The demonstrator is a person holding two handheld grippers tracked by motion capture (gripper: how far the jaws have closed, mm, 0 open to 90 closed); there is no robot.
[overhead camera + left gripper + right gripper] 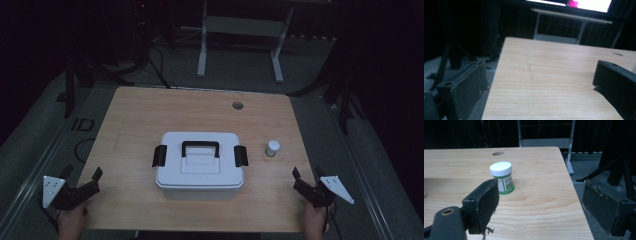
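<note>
A white lidded box (200, 167) with a black handle (200, 146) and a black latch on each side stands in the middle of the wooden table (130, 120). Just right of it sits a small jar with a white lid (272, 148) (502, 177) and a green label. My left gripper (86, 182) (539, 82) hangs at the table's near left corner, jaws wide open with nothing between them. At the near right edge my right gripper (306, 179) (539, 197) is open and empty, pointing toward the jar, which stands well ahead of it.
A round cable hole (238, 105) (498, 153) lies near the table's far edge. Beyond the table stands a white metal desk frame (240, 45) on a dark floor. Black stands flank the table at left (75, 80) and right (345, 95).
</note>
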